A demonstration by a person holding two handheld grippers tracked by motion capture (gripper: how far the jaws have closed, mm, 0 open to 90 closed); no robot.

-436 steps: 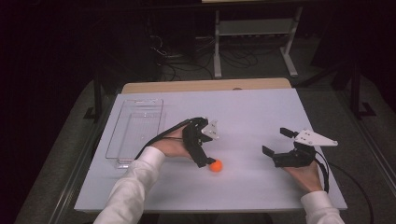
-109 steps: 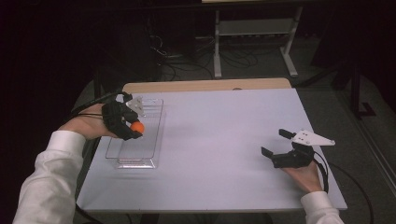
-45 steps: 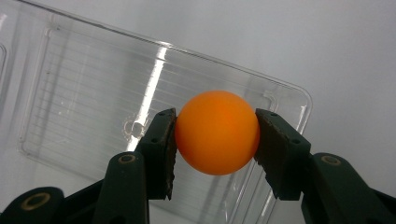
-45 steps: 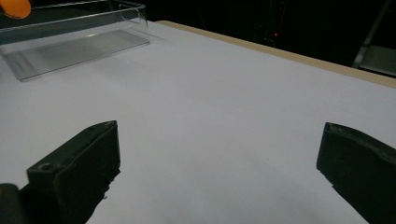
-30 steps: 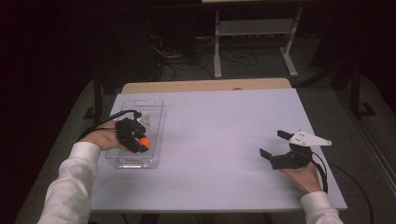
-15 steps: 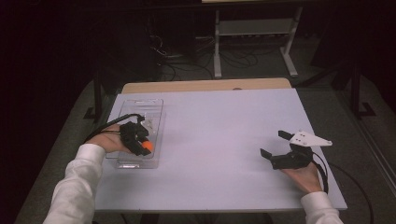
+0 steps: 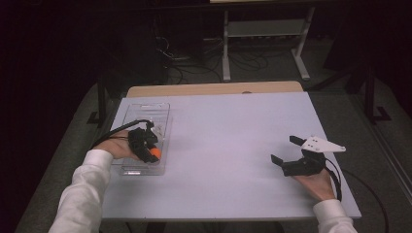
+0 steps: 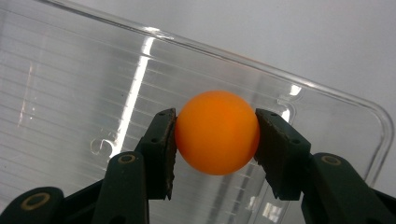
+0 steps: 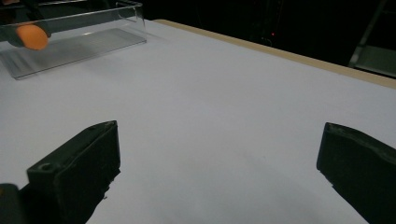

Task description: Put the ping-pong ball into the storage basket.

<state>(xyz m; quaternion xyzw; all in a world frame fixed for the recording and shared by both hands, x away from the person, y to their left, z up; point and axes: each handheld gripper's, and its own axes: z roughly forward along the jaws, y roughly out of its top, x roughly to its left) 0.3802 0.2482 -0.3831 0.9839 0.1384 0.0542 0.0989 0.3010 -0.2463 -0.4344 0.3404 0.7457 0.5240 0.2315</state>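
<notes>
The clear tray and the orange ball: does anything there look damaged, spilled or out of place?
Nothing stands out. The clear tray sits flat at the table's left edge, uncracked, and the left gripper holds the orange ball squarely between its jaws over it.

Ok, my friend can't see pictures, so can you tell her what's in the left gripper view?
An orange ball is squeezed between the left gripper's two black jaws, right in the middle of the picture. Under it is a clear plastic tray with a ribbed bottom, and the white table shows past the tray's rounded edge.
</notes>
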